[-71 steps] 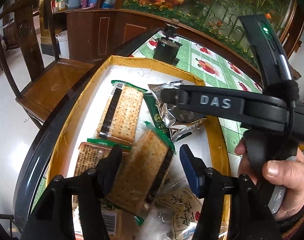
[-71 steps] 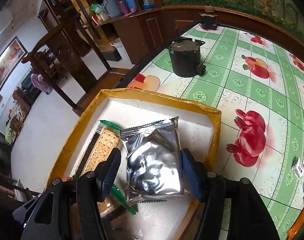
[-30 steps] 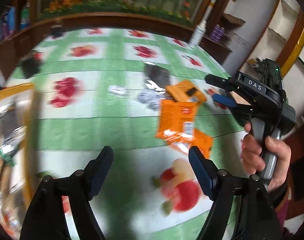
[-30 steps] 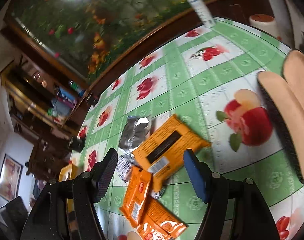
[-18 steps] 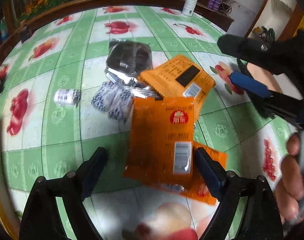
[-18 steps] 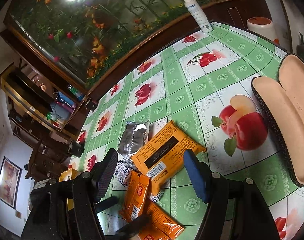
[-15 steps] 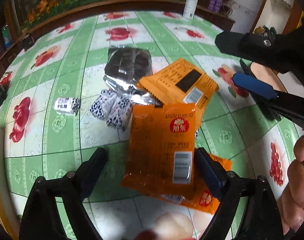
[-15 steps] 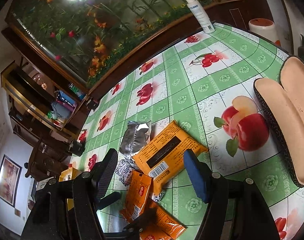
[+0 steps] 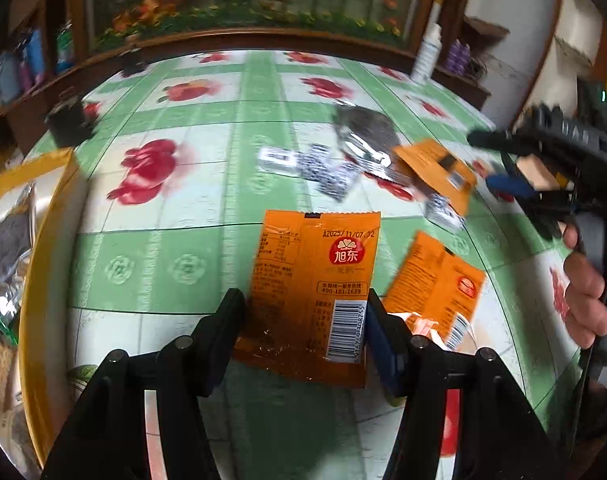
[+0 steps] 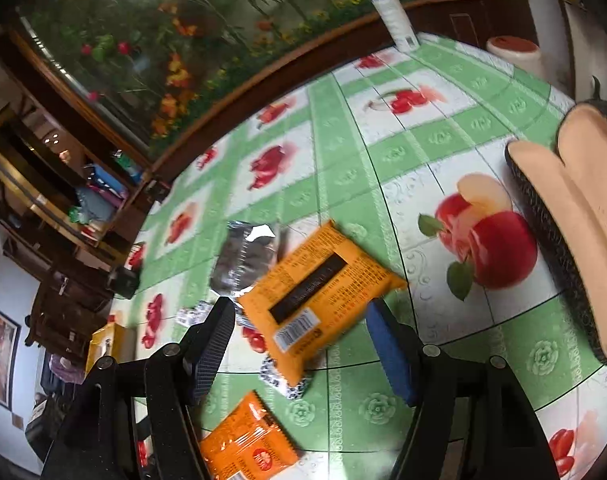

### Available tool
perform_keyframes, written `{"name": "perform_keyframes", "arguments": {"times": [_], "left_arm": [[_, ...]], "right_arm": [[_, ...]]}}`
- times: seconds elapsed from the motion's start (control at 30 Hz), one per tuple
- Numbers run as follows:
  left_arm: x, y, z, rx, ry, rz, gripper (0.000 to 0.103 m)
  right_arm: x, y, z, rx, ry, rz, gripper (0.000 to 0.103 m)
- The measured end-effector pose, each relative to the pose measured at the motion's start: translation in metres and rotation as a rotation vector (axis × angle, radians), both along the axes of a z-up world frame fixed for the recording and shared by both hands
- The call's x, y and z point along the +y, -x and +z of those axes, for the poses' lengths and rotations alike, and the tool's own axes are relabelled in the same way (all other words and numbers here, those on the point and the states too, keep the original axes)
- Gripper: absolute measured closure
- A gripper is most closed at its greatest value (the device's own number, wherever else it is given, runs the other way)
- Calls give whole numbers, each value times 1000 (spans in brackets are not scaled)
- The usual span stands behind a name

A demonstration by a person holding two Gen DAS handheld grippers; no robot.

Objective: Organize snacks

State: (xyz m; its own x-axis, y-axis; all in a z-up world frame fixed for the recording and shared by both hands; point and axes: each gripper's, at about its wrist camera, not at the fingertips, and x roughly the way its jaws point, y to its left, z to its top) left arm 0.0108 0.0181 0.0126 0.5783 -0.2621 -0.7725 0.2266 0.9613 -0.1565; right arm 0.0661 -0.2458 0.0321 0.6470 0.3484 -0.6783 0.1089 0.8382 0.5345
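Note:
My left gripper (image 9: 301, 316) is shut on an orange snack packet (image 9: 313, 280) and holds it above the green fruit-print tablecloth (image 9: 163, 268). A second small orange packet (image 9: 435, 284) lies to its right. My right gripper (image 10: 299, 328) is open and empty over a large orange packet (image 10: 315, 296); it also shows at the right of the left wrist view (image 9: 503, 176). A silver foil packet (image 10: 243, 256) and small patterned sweets (image 9: 327, 172) lie beside it. The yellow-rimmed box (image 9: 43, 264) with stored snacks is at the left.
An open glasses case (image 10: 575, 236) lies at the table's right edge. A white spray bottle (image 10: 391, 4) stands at the far edge. A small black object (image 9: 69, 120) sits at the far left. A wooden ledge with flowers borders the table.
My left gripper has closed on the orange packet and lifted it toward the left, near the box. My right gripper has dropped closer to the large orange packet.

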Motion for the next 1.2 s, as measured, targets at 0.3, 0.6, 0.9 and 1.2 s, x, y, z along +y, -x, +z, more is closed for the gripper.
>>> {"name": "perform_keyframes", "arguments": {"times": [0.3,0.6,0.9,1.2], "left_arm": [[-7,7,7,-109,-74,9,45],[-1,8,5,-91,-58,9,45],[1,10,6,-105,-49,5,45],[8,11,14,-140,-23,43,45]], "right_arm": [[7,-23,-13,122,20,-98,30],[49,-79,-6,242,377,-115,24],[18,-30,-9,123,318,-106,29],[73,-6,22,-83,186,127,29]]}}
